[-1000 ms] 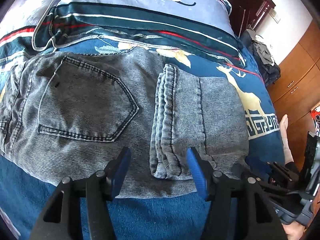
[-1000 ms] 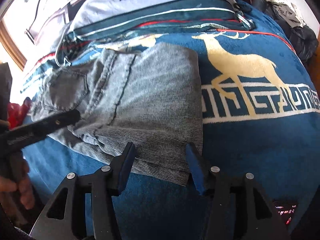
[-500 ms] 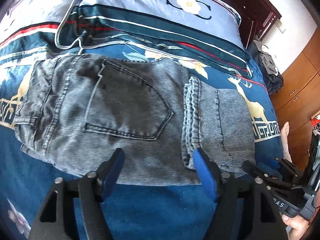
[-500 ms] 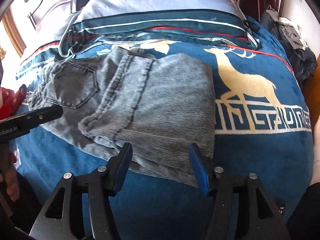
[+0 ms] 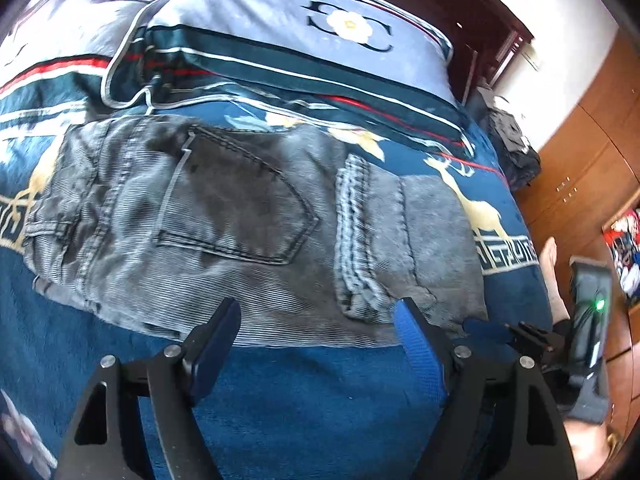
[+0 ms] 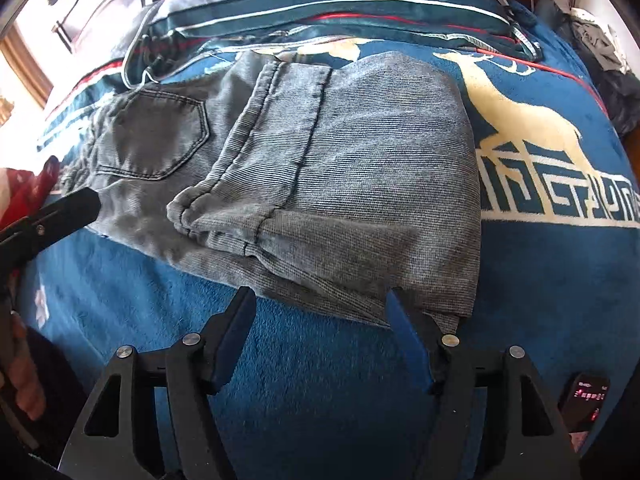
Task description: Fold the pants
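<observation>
Grey denim pants [image 5: 240,208] lie folded on the blue blanket [image 5: 320,400], back pocket up, the leg hems [image 5: 356,240] doubled over onto the seat. My left gripper [image 5: 316,316] hovers at the pants' near edge, its jaws opening, nothing pressed between the blue pads. In the right wrist view the same pants [image 6: 380,152] spread ahead, hems [image 6: 240,152] at centre left. My right gripper [image 6: 320,300] hangs over the near edge by the folded end, jaws opening, with nothing between them. One of the left gripper's fingers [image 6: 76,204] reaches in from the left.
A grey-blue pillow [image 5: 320,40] lies beyond the pants. Dark clothes [image 5: 512,148] are heaped at the bed's far right corner, beside wooden cupboards [image 5: 592,160]. A small device with a red display [image 6: 584,396] lies on the blanket at lower right. A hand [image 6: 20,380] shows at left.
Both grippers have drawn back toward the bed's near edge and their jaws have widened. The pants lie flat where they were, now showing more fully in both views.
</observation>
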A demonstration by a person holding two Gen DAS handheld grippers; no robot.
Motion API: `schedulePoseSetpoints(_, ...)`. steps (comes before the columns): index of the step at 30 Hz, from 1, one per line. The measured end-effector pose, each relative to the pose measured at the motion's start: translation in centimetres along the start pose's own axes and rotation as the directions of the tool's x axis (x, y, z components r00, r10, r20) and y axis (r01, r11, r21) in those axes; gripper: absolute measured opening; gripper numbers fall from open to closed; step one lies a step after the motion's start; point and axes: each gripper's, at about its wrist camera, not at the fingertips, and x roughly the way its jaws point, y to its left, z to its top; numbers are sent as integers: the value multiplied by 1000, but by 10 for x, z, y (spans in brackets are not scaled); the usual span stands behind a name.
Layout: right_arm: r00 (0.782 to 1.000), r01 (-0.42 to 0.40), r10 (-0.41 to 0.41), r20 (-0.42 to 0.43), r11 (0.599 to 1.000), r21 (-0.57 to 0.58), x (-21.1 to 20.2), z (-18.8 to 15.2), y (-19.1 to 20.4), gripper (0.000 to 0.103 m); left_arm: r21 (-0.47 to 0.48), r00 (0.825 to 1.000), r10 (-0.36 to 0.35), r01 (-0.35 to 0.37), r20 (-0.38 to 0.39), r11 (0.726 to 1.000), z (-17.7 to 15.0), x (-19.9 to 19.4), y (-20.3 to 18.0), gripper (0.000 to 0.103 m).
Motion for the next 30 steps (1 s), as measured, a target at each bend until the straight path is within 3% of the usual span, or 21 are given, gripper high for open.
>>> schedulePoseSetpoints(5, 994, -86, 83, 67, 995, 44, -30, 13, -19, 67, 19, 999, -36, 36, -13, 999, 6, 10, -13, 81)
schedulePoseSetpoints(12, 992, -63, 51, 115, 993, 98, -34, 69, -61, 67, 44, 995, -96, 97, -33, 994, 17, 32, -32, 76)
schedulePoseSetpoints(16, 994, -22, 8, 110, 992, 124, -17, 90, -82, 61, 73, 988, -122, 129, -96, 989, 13, 55, -40, 33)
schedulePoseSetpoints(20, 997, -36, 20, 78, 975, 218, 10, 113, -107, 45, 93, 991, -84, 93, -100, 991, 3, 62, -39, 22)
schedulePoseSetpoints(23, 998, -51, 42, 42, 971, 232, 31, 127, -107, 39, 57, 989, -103, 109, -103, 992, 1, 61, -33, 21)
schedulePoseSetpoints(26, 997, 72, -67, -43, 987, 141, 59, 134, -94, 43, 72, 990, -93, 101, -101, 992, -1, 62, -34, 21)
schedulePoseSetpoints(30, 997, 82, -82, -3, 988, 131, 44, 131, -88, 44, 51, 989, -111, 117, -98, 992, 0, 60, -31, 21)
